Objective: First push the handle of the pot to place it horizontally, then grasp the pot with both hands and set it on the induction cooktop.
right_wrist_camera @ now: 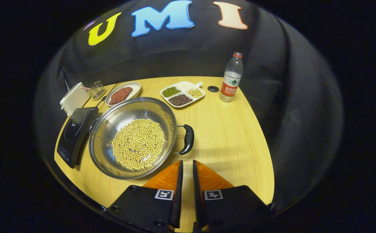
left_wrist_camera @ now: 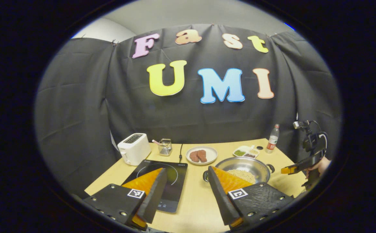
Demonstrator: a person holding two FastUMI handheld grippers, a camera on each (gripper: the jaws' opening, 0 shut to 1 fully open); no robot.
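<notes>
Right gripper (right_wrist_camera: 185, 168), fingers pressed nearly together with only a thin slit between them and nothing held, hovered just short of the pot's near handle (right_wrist_camera: 188, 139). Left gripper (left_wrist_camera: 186, 186) was spread wide and empty, poised low over the counter (left_wrist_camera: 194, 207), one finger over the induction cooktop (left_wrist_camera: 171, 181) and the other beside the pot (left_wrist_camera: 244, 166).

The pot, a steel pan with a layer of pale beans (right_wrist_camera: 138, 144) in it, stood on the counter just right of the cooktop, its rim close to the cooktop's edge. Its near handle pointed toward the right gripper; the opposite handle lay at the cooktop side.

The step in hand appeared to be the push on the handle. It would be done best with the closed fingertips set against the side of the handle, low and near its outer end, and driven slowly so that the pot turned on the spot without sliding or scattering beans.

In the left gripper view, the right gripper was held level at the counter's right edge, a hand (left_wrist_camera: 320, 165) behind it. A plate of meat (right_wrist_camera: 123, 92), a divided dish (right_wrist_camera: 182, 94) and a bottle (right_wrist_camera: 231, 77) stood well clear behind.
</notes>
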